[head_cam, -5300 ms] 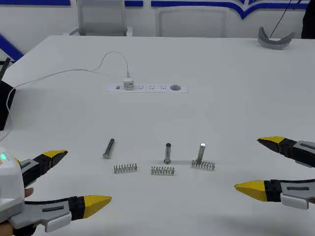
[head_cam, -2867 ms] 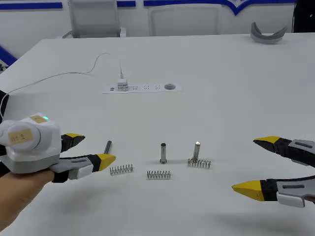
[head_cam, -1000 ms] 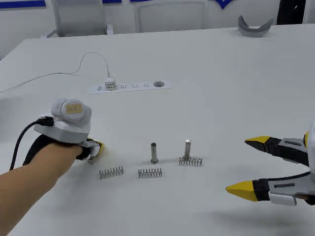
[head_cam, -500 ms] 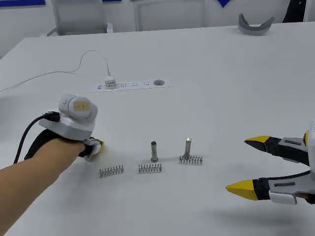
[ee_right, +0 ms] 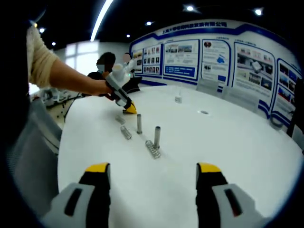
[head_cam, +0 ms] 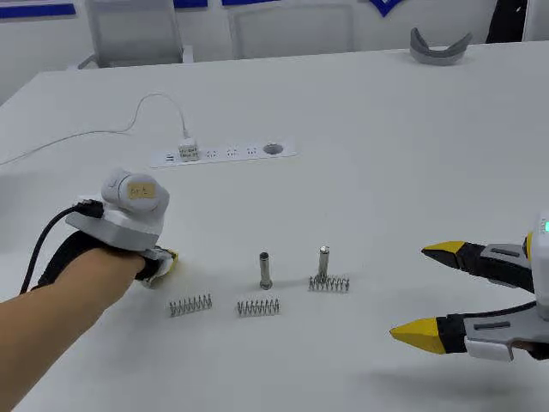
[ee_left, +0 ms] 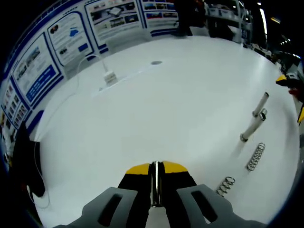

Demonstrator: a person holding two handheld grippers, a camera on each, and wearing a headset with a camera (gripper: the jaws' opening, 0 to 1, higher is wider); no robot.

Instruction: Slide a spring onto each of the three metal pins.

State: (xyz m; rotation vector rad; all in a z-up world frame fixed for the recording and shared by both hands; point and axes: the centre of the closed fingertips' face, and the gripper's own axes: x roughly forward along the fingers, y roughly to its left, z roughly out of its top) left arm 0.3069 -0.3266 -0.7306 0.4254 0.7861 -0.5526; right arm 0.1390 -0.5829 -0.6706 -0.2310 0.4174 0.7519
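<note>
Now, left tongs (ee_left: 153, 167): clamped on the third pin (ee_left: 154, 192), seemingly, its length running along the jaws.
Right tongs (head_cam: 410, 290): spread wide, hovering well apart.
Nearest spring (head_cam: 190, 305): flat on worktop (head_cam: 360, 172), just right of left tongs, axis left-to-right.

A white counter (head_cam: 386, 163) carries a white power strip (head_cam: 236, 154) with a small charger (head_cam: 186, 149) plugged in, its cable (head_cam: 94, 132) trailing left. A grey curved band (head_cam: 439, 47) lies near the far edge, and a grey chair (head_cam: 137, 30) stands behind.
</note>
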